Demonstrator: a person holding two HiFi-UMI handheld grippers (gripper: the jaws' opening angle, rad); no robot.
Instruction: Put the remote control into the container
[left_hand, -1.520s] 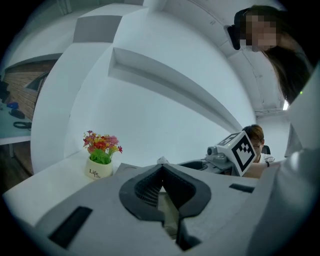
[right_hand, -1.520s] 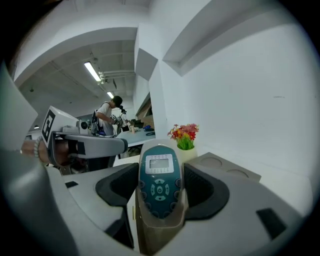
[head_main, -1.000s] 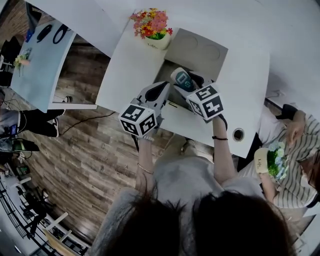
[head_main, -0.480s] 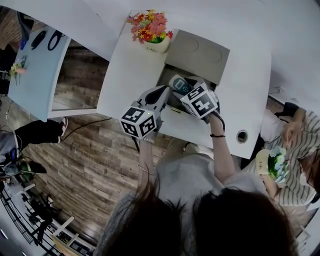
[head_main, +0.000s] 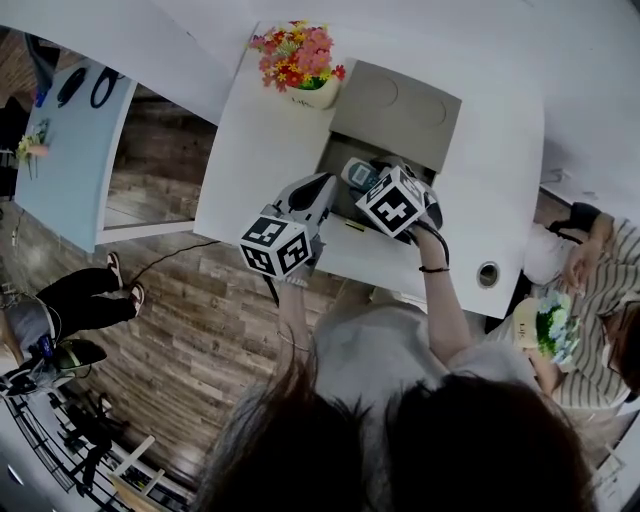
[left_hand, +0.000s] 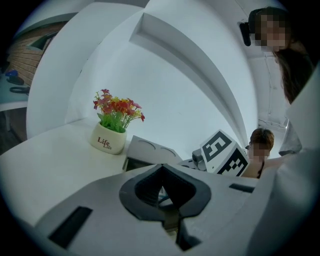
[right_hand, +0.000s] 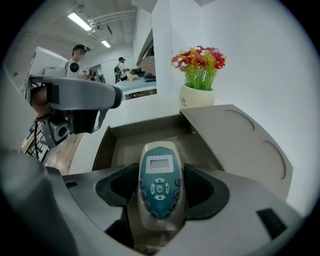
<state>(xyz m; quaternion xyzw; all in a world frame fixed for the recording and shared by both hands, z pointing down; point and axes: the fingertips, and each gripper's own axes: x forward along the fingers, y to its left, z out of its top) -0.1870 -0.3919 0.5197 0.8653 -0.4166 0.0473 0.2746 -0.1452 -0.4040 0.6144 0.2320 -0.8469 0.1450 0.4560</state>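
Two grippers are over the white desk (head_main: 265, 140) in the head view. My right gripper (head_main: 368, 178) is clamped on the remote control (head_main: 357, 173), which hangs over the open container (head_main: 337, 160) in the middle of the frame and is not yet lying inside. My left gripper (head_main: 322, 188) is just beside the container's left edge. To do this step well, I think I must lower the remote until it nearly touches the container floor and hold it level. Only then should I part the jaws, so that it does not drop or hit a wall.

In the left gripper view, the jaws meet at the tips with nothing between them. The flower pot (left_hand: 109, 141) is at the left and the marker cube of my other gripper at the right. I cannot find the remote here.

In the right gripper view, the remote sits between both pads, with buttons and small screen up. Its front end points over the grey floor of the container. Only here I see that the grip takes the lower half of the remote and that the floor below is bare. The lid (right_hand: 240, 145) lies open at the right. Only the head view shows how the two grippers stand to each other.
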